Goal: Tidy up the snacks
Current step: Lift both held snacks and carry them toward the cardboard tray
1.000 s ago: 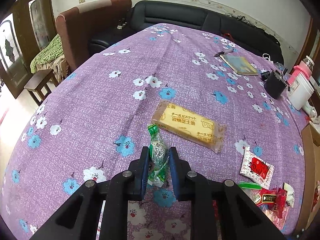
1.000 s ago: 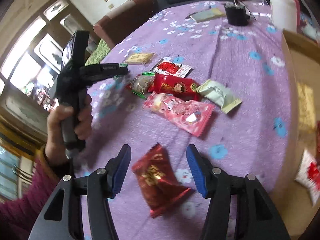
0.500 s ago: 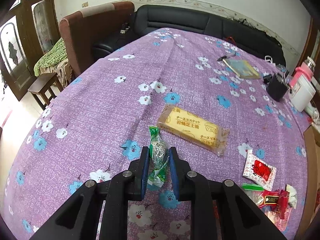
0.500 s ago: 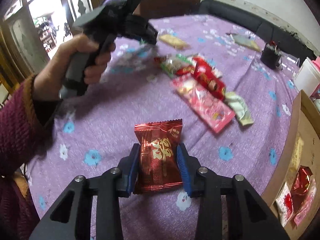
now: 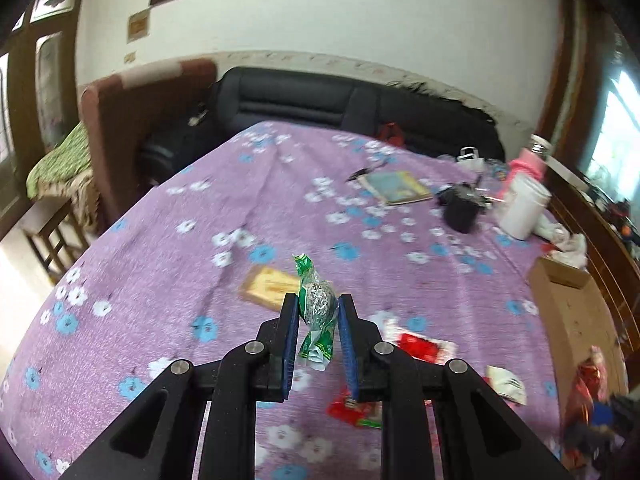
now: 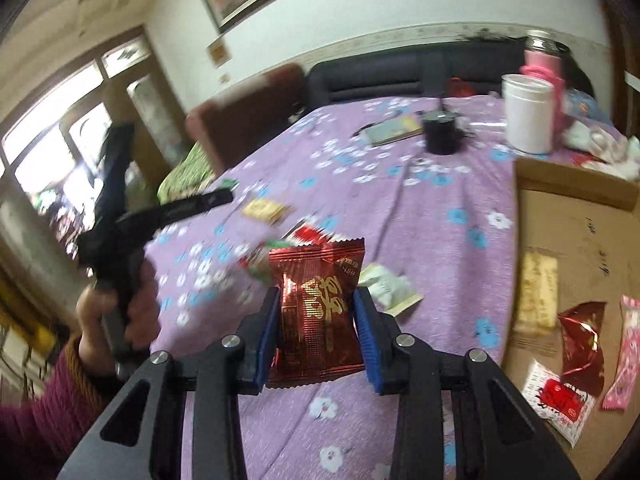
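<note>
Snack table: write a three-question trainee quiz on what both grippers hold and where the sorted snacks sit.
1. True or false: the left gripper is shut on the green candy.
2. What does the right gripper hold? A red packet; B biscuit pack; C white jar.
3. Fill in: the sorted snacks lie in the cardboard ____.

Key: 1 true. 2 A. 3 box.
</note>
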The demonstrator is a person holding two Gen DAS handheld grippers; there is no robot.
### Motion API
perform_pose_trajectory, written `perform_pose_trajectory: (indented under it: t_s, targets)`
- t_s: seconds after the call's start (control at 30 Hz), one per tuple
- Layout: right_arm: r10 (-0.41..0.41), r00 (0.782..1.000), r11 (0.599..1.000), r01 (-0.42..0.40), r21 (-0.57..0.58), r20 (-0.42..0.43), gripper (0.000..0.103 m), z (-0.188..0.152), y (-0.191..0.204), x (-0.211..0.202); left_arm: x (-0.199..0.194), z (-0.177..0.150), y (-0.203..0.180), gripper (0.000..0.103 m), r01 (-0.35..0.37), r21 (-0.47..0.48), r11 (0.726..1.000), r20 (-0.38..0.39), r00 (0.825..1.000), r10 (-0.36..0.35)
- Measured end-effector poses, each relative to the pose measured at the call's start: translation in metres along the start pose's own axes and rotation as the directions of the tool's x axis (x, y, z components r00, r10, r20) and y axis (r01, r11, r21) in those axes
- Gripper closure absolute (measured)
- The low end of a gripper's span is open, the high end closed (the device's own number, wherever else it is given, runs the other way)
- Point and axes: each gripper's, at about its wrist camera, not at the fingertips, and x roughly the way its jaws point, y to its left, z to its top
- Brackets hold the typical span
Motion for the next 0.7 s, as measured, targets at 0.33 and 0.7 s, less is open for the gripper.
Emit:
perform_pose_trajectory:
  t_s: [0.33,0.7]
  targets:
    - [-0.035,0.999,0.996,0.034,0.084,0.013,0.068,0.000,-0.018,0.003,-0.002,-0.016,-0.048,0.083,0.082,0.105,0.991,-0.038,0.996,-0.079]
    - [-0.062,0.998,0.992,0.061,0.112,0.001,0.068,-0.003,-0.022,0.004,-0.015,-0.044,-0.099,0.083,0.072,0.299,0.951,-0.014,0.997,-0.071]
